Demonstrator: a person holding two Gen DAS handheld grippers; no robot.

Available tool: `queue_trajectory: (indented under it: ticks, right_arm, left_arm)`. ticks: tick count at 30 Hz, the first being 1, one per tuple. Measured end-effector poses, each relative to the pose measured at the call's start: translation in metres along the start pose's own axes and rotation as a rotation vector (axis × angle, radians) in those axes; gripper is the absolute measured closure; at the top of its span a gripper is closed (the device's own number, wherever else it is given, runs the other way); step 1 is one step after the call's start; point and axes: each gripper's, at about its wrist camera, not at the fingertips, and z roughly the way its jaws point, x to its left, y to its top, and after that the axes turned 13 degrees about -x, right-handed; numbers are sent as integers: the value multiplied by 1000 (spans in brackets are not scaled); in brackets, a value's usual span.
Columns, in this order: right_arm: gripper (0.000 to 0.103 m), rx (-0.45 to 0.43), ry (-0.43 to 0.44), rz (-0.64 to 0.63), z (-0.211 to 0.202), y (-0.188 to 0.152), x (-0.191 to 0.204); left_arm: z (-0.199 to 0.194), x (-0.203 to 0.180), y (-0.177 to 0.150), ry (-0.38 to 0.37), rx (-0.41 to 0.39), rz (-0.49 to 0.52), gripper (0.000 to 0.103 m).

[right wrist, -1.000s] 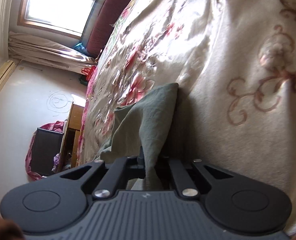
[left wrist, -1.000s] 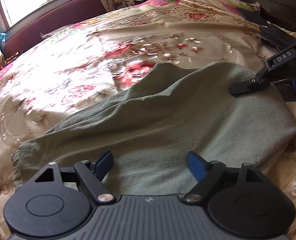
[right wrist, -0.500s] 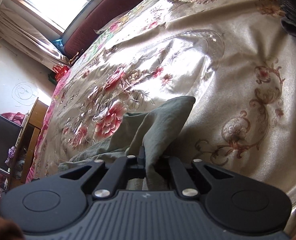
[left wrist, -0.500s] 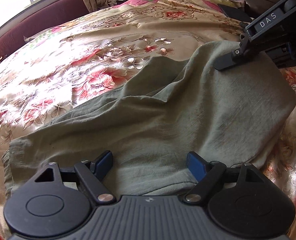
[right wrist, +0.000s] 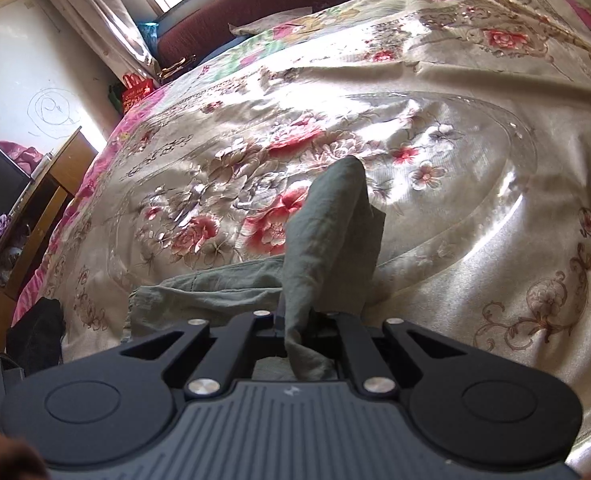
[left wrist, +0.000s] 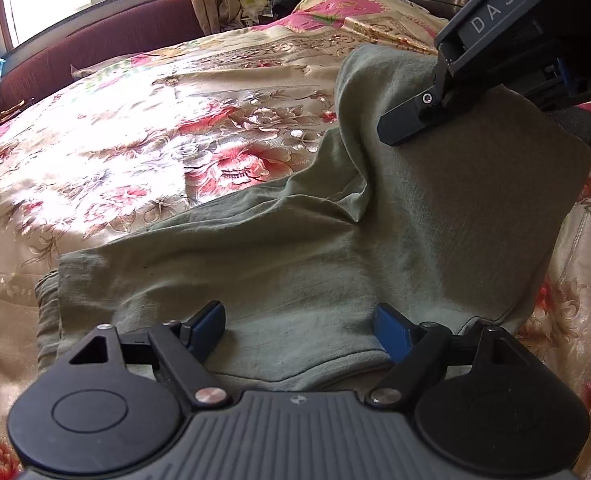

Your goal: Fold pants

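Note:
Grey-green pants (left wrist: 335, 248) lie across a floral bedspread (left wrist: 155, 152), one end lifted off the bed at the upper right. My right gripper (left wrist: 391, 130) is shut on that raised edge, and the cloth hangs down from it in a slanted sheet. In the right wrist view the pinched fold of the pants (right wrist: 327, 240) stands up between the closed jaws of the right gripper (right wrist: 301, 320). My left gripper (left wrist: 299, 320) stands open low over the near part of the pants, blue pads wide apart, nothing between them.
The bedspread (right wrist: 455, 140) covers a large bed. A maroon headboard-like rail (left wrist: 95, 48) and a window run along the far side. A wooden cabinet (right wrist: 43, 208) and dark items stand beyond the bed's left edge. Pillows and clutter (left wrist: 335, 4) lie at the far end.
The right gripper has risen and rolled with the pants edge, pulling the cloth up off the bed. The left gripper has barely shifted and stays open.

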Motion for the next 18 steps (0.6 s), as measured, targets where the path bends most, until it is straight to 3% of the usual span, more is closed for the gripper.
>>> queue_trajectory:
  ticks: [7, 18]
  right_arm:
    - [98, 22, 24, -69, 17, -3, 48]
    - [98, 80, 66, -128, 63, -20, 124]
  left_arm:
    - [-23, 32, -7, 60, -32, -55, 9]
    - [-73, 84, -43, 169, -77, -101, 9]
